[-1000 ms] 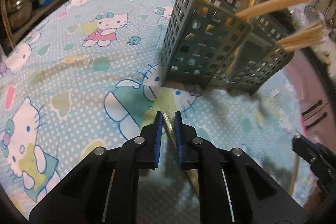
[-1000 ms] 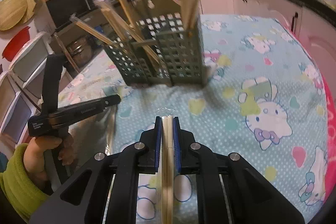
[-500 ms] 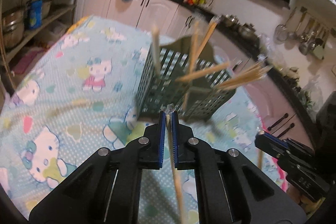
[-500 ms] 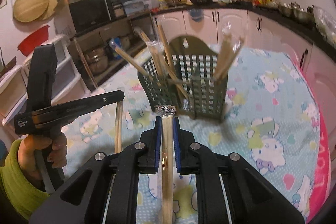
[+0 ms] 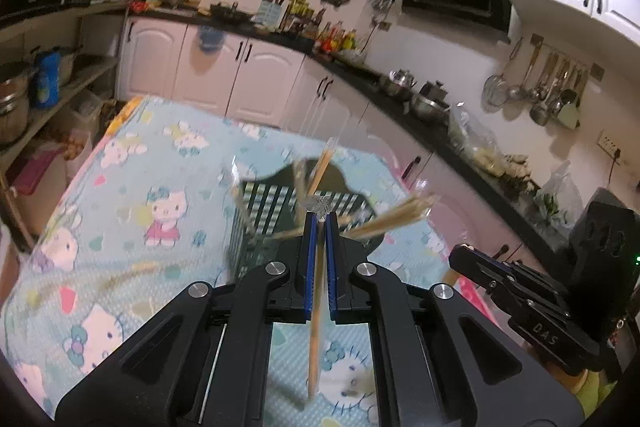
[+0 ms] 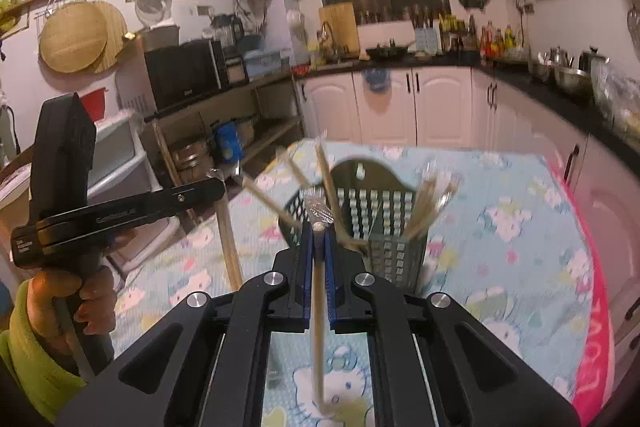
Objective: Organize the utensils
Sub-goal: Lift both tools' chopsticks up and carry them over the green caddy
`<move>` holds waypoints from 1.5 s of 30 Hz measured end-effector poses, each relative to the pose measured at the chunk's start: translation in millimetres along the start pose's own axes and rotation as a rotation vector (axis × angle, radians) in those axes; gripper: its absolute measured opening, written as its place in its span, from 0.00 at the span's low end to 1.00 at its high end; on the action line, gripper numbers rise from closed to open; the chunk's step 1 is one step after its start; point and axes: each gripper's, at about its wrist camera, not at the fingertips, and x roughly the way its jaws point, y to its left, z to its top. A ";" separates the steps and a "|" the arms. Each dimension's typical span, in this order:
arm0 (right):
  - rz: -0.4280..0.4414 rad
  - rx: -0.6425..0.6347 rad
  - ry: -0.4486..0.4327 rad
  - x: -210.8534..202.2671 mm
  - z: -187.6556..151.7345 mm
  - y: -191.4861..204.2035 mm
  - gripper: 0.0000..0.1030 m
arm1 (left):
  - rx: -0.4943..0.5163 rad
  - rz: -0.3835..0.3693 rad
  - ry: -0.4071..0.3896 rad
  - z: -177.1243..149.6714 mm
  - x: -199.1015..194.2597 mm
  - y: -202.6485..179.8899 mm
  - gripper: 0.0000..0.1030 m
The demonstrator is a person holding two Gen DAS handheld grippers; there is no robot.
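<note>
- The left gripper [image 5: 319, 223] was clamped on a wrapped pair of chopsticks [image 5: 315, 311]; the crimped wrapper tip poked out just past the blue pads and the sticks hung down below the jaws, clear of the tablecloth [image 5: 132, 227].
- The right gripper [image 6: 319, 227] was pinched tight on its own wrapped chopsticks [image 6: 318, 323], held the same way — wrapper tip up, long end dangling above the cloth.
- The green slotted utensil holder [image 6: 384, 227] stood upright on the cloth, just ahead of both grippers, with several wrapped chopsticks leaning out of it at splayed angles.
- The cloth around the holder lay bare on the left, far and right sides; the table's pink edge [image 6: 592, 327] curved along the right in the right wrist view.
- In that view the left gripper's body sat at the left, held by a hand [image 6: 76, 299] in a green sleeve [image 6: 28, 359], well apart from the holder.
- Beyond the far table edge stood white cabinets [image 5: 248, 75] — a gap of floor between.
</note>
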 end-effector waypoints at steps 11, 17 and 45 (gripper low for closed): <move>-0.019 -0.022 -0.157 -12.3 59.4 -8.2 0.06 | 0.052 -0.001 -0.173 65.7 -20.6 -19.8 0.01; -0.039 -0.031 -0.244 -15.3 94.9 -15.8 0.06 | 0.073 0.034 -0.244 95.3 -23.1 -23.6 0.01; -0.180 -0.055 -0.326 40.9 100.4 -46.9 0.06 | 0.002 0.161 -0.348 103.9 29.0 8.5 0.01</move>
